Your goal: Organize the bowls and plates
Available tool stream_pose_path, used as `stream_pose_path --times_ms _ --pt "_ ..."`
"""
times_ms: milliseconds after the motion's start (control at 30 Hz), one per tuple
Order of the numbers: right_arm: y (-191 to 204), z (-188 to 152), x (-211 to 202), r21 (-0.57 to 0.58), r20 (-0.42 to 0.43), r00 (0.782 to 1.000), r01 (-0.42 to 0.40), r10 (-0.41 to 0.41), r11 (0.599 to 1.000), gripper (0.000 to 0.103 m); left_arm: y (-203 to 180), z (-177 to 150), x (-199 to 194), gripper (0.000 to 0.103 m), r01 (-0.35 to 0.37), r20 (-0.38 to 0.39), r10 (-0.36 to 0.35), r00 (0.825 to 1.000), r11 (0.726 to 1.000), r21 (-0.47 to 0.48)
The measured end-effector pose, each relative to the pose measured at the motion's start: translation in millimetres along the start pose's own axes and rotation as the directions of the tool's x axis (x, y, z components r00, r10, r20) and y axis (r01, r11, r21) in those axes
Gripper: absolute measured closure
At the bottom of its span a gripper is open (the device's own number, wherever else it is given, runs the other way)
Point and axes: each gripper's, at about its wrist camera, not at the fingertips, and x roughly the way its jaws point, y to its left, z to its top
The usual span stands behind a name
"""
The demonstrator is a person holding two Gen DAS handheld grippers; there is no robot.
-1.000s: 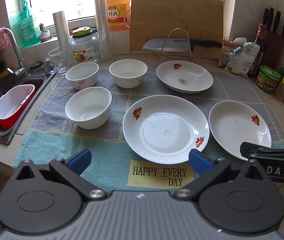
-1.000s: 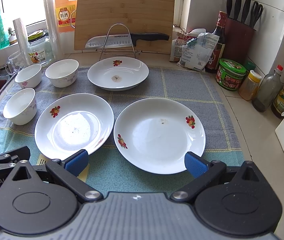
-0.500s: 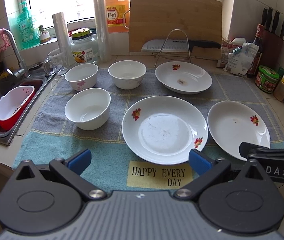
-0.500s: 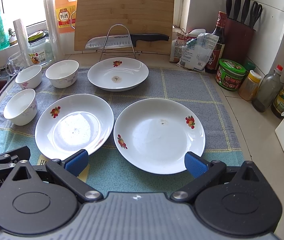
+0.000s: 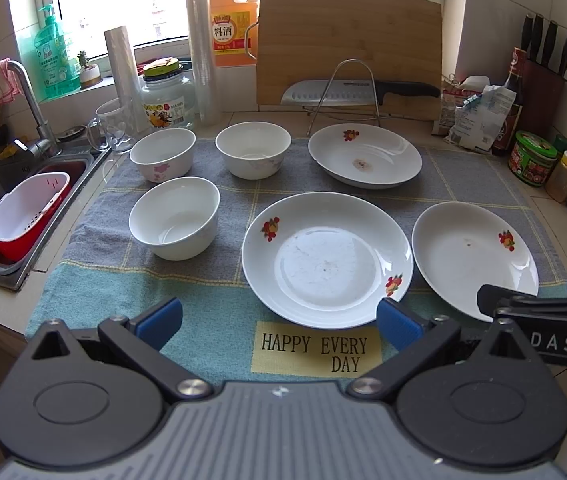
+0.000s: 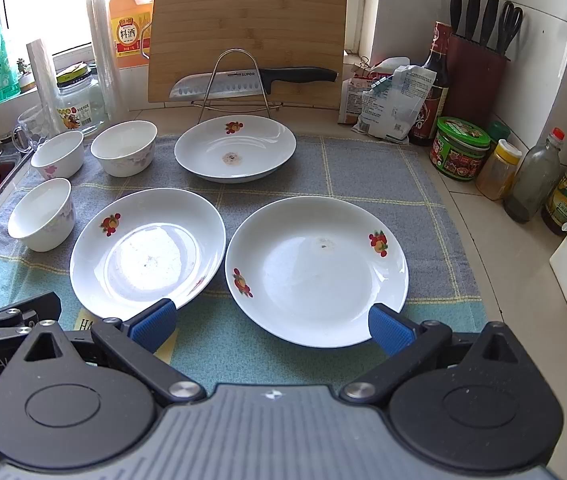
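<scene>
3 white bowls (image 5: 174,218) upright at left; 3 flower-printed plates (image 5: 326,259) flat, all separate.

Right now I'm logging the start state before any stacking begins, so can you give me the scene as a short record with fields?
plates: three, all apart: far plate, near-left plate, near-right plate
bowls: three, unstacked: near bowl, far-left bowl, far-right bowl
surface: dish towel
left tongs: open, empty
right tongs: open, empty
stacked so far: nothing
</scene>
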Motion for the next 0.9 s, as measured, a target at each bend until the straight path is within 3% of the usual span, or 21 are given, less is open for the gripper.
stream_pose_path --times_ms 900 --pt "-8.1 -4.7 -7.2 0.002 0.022 1.000 -0.012 0.012 1.000 0.000 -6.9 -3.1 -9.5 0.001 0.001 0.021 -0.001 1.000 1.000 0.001"
